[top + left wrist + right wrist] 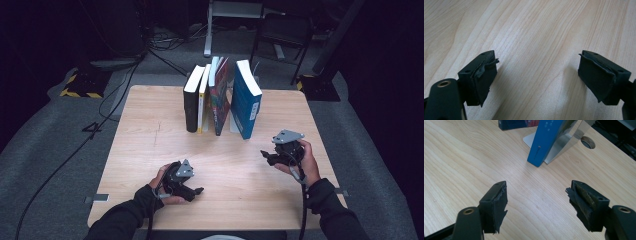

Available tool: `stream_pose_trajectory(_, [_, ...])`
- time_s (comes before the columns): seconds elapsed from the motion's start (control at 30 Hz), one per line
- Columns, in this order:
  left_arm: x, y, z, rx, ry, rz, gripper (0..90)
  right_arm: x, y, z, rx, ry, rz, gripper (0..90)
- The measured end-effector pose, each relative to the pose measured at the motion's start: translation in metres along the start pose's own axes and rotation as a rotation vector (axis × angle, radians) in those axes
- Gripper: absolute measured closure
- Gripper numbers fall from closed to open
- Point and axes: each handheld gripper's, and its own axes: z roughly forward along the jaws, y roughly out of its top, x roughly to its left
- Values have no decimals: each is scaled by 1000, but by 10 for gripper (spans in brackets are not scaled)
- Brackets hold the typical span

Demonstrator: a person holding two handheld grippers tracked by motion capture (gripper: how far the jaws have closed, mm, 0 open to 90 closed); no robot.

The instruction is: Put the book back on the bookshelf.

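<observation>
The left tongs (196, 191) are resting wide open and empty on the table (150, 150). The right tongs (266, 156), open and empty, are nearing the blue book (246, 102) leaning right of the other books (207, 97). A careless nudge could topple it.

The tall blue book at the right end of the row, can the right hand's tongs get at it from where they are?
Probably yes: the right tongs stand open, with bare wooden table between them and the blue book.
</observation>
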Motion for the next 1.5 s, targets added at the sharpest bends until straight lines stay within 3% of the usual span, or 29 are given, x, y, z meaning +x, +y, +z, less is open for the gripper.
stream_pose_trajectory(0.73, [0,0,0,0,1,-2,159,12,-29,-20,35,3,-67,288])
stream_pose_trajectory(1.13, [0,0,0,0,3,-4,159,12,-61,-24,57,-1,-34,289])
stream_pose_trajectory(1.5, [-1,-1,-1,1,6,-4,159,11,-92,-25,32,19,13,287])
